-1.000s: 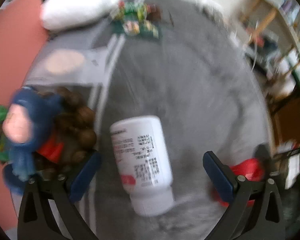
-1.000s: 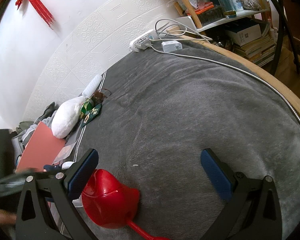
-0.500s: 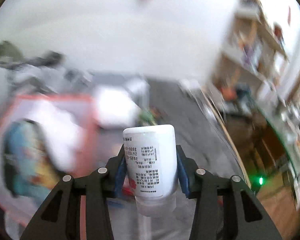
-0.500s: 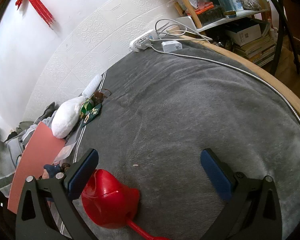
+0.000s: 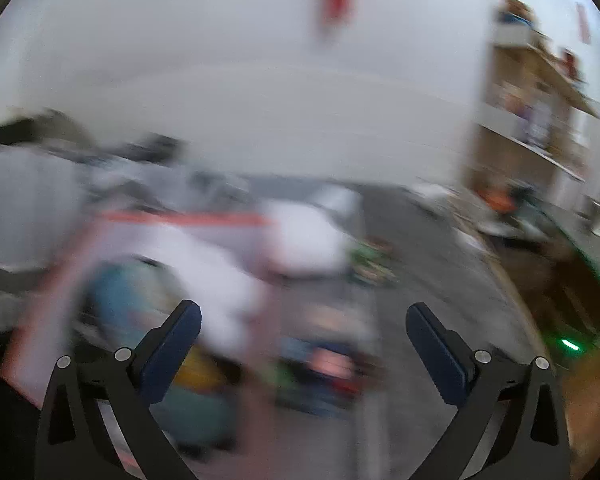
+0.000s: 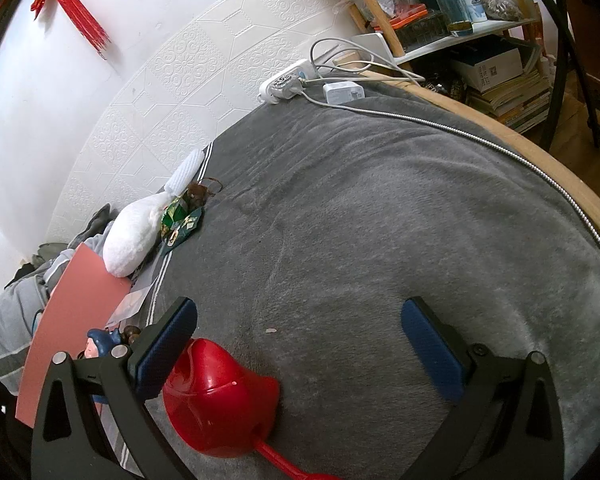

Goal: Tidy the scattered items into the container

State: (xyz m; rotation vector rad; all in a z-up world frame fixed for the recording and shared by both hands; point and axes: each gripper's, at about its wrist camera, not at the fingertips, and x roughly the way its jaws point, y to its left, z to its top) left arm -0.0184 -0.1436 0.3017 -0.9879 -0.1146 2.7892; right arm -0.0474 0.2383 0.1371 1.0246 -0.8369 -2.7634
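with its jaws just sprung wide and nothing between them, the left gripper (image 5: 303, 344) hangs over the blurred pink box (image 5: 180, 218) at lower left — drop apparently done; next, the red scoop (image 6: 220, 396) by the right gripper (image 6: 300, 344), jaws spread.

Home bedroom, grey blanket-covered bed (image 6: 380, 240), embossed wall panels (image 6: 160, 100), cluttered wooden shelf (image 6: 460, 20)

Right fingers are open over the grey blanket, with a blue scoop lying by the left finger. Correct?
Not quite: the scoop is red, not blue. The right wrist view shows it lying on the grey blanket by the left finger, and the right gripper is indeed open, holding nothing.
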